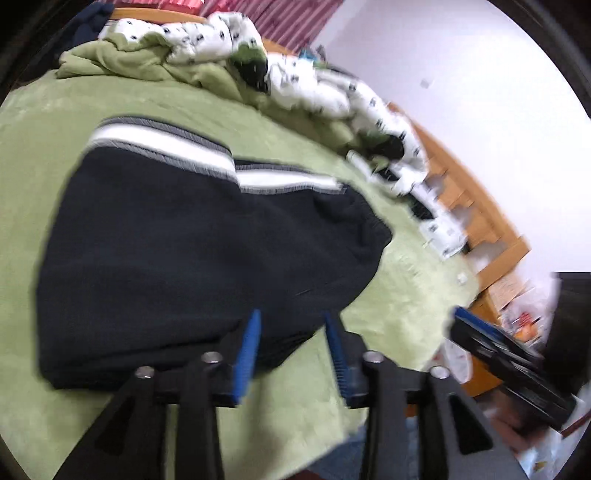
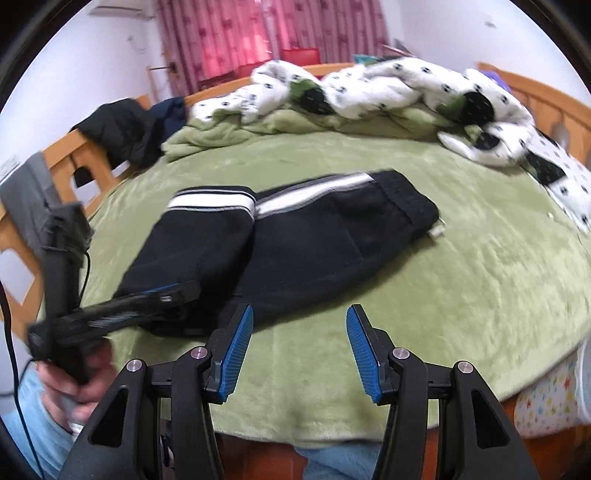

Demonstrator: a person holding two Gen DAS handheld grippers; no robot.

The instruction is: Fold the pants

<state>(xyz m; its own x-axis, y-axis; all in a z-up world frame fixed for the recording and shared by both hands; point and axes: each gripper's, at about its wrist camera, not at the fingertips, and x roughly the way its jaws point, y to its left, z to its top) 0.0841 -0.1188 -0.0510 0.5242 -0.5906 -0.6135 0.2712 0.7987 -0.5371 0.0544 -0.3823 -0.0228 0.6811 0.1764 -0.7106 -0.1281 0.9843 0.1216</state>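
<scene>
Since the pants (image 2: 295, 236) lie folded over on the bed (image 2: 480, 280), one fold seems done; left gripper (image 1: 291, 325) and right gripper (image 2: 299, 325) hover open and empty, and next would be gripping an end.

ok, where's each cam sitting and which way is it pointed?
Left wrist: on the left hand-held gripper, looking over the folded pants toward the headboard; the right hand-held gripper shows at right.
Right wrist: on the right gripper, facing the pants and curtains; the left one and the person's left hand show.
Shared: pants, green blanket, spotted duvet.
</scene>
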